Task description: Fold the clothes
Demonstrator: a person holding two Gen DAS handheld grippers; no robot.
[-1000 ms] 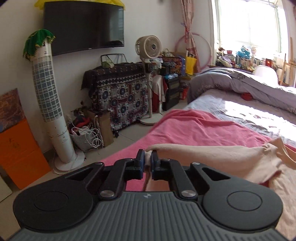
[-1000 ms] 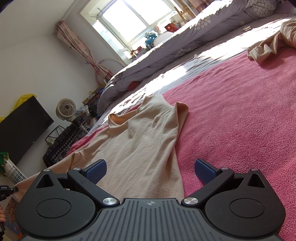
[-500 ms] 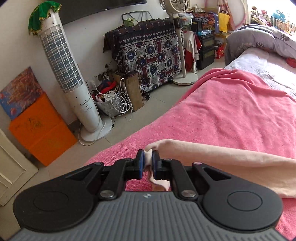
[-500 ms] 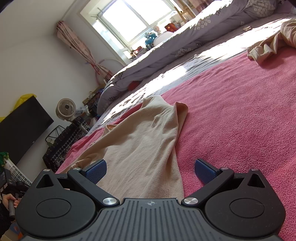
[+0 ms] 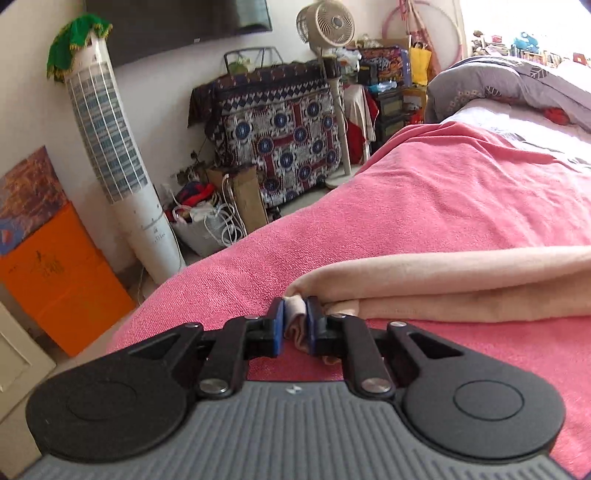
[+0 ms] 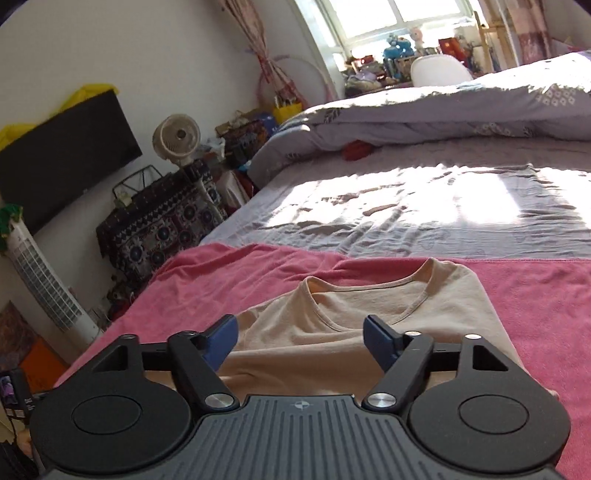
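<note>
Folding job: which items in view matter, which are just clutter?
In the job:
beige shirt
pink blanket under it
left gripper, shut on the shirt
right gripper, open

Lying about:
tower fan
pedestal fan
orange boxes
grey duvet

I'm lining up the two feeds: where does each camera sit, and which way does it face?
Left wrist: rides the left claw, looking low over the pink blanket toward the tower fan; its pads pinch the beige shirt.
Right wrist: rides the right claw, open above the shirt's neckline, facing the window.
Shared: shirt, blanket, tower fan.
</note>
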